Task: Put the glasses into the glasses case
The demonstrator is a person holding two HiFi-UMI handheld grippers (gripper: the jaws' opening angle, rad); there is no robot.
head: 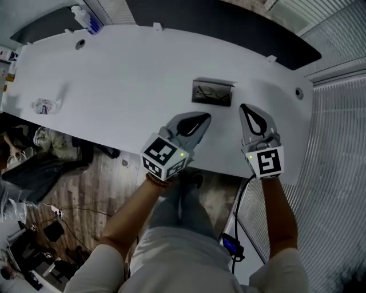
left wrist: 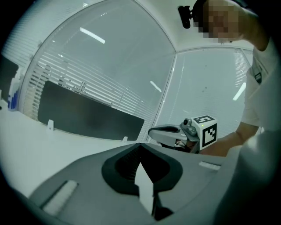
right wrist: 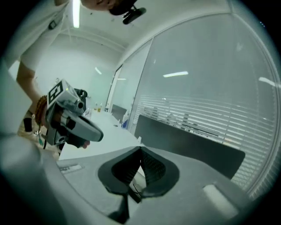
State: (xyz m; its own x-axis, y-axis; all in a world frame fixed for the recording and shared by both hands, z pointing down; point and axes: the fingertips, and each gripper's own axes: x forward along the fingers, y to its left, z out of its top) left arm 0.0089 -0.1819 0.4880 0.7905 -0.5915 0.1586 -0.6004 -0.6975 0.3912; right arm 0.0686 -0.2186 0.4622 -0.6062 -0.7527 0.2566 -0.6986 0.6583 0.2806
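Observation:
The glasses case lies open on the white table, a dark shallow box with the thin frame of the glasses showing inside it. Both grippers hover near the table's front edge, on my side of the case. My left gripper points at the case from the lower left, its jaws shut tip to tip with nothing between them. My right gripper sits to the right of the case, also shut and empty. Neither touches the case.
A small bottle stands at the table's far left corner and a crumpled clear wrapper lies near its left edge. A dark panel runs behind the table. Window blinds are at the right, floor clutter at the left.

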